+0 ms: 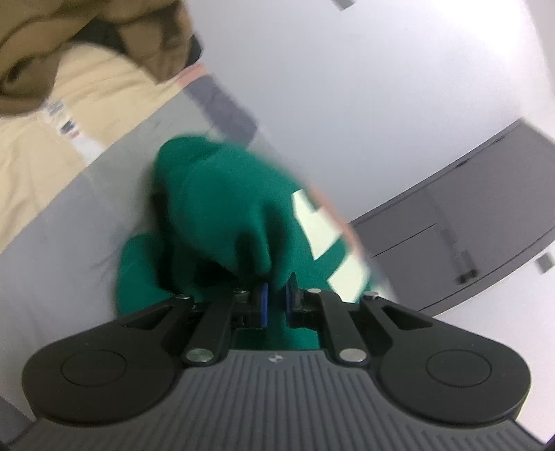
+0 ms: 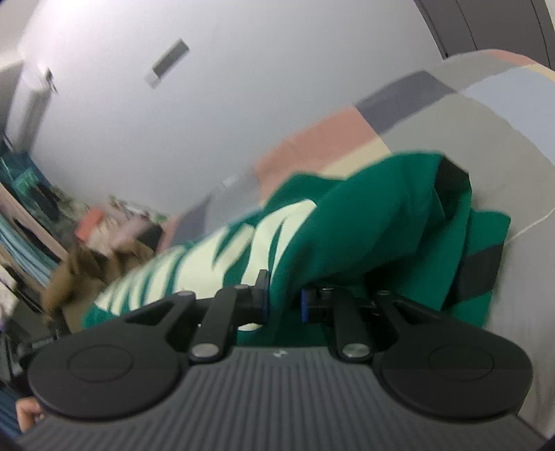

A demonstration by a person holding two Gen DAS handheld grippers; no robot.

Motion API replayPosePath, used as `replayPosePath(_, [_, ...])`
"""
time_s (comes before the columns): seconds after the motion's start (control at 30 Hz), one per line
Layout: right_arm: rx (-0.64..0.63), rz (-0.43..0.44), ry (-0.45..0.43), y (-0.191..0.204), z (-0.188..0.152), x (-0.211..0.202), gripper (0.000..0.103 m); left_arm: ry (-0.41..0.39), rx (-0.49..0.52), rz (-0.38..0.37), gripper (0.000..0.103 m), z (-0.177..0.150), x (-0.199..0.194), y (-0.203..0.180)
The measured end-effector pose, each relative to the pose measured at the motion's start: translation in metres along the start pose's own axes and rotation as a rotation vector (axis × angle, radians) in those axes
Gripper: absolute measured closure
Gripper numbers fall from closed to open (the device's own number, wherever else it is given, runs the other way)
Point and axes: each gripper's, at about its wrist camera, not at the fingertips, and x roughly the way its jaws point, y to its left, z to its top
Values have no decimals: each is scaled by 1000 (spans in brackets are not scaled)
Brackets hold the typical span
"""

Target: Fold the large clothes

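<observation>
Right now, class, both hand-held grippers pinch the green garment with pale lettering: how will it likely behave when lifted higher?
The green garment will probably flop and sag, since it bunches into soft folds at the left hand-held gripper. It likely won't slip easily: the right hand-held gripper has thick-looking cloth between its pads.

Count: 1 green garment, 1 brown garment upper left, 1 cream garment, 1 patchwork cover, 2 grippers: left, right.
</observation>
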Motion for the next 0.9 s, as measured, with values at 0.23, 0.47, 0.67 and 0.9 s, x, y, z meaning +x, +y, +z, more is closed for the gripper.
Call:
replayPosePath(0.23, [25,-47,90,-16,-27,-2,84,64,-16,57,93,-32,-13,17])
replayPosePath(0.47, [27,-53,60,-12,-30,-24,87,57,-2,56,94,-46,-42,15])
replayPosePath(0.67, [71,-73,56,-10,-38,-20,86,68,-13,99,94,-57,-35,14])
replayPosePath(0.9, [307,33,59,-20,-42,-53,51,63,-13,103,93,-52,-32,15])
